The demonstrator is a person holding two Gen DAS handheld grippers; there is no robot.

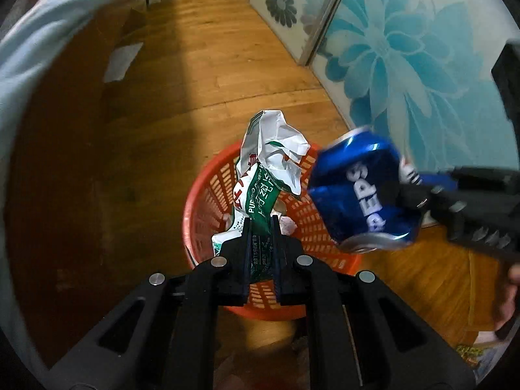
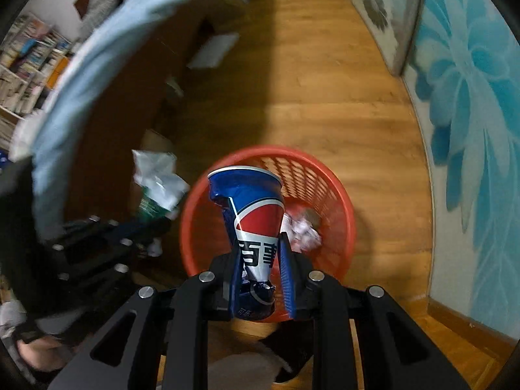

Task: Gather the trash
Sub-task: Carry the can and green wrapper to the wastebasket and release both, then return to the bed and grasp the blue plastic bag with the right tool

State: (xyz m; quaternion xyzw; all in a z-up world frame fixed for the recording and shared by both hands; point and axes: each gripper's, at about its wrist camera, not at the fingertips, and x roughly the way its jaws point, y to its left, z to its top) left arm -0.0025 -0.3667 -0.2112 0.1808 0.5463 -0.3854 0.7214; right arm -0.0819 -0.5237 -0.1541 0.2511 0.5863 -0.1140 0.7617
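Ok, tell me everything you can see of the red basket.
The red basket is a round, open-topped bin of what looks like plastic, with a smooth rim and slotted lattice walls. It stands upright on the wooden floor near the flowered wall panel. Crumpled white paper already lies inside. Nothing visibly touches it; a crushed blue can and a crumpled wrapper are held above it.
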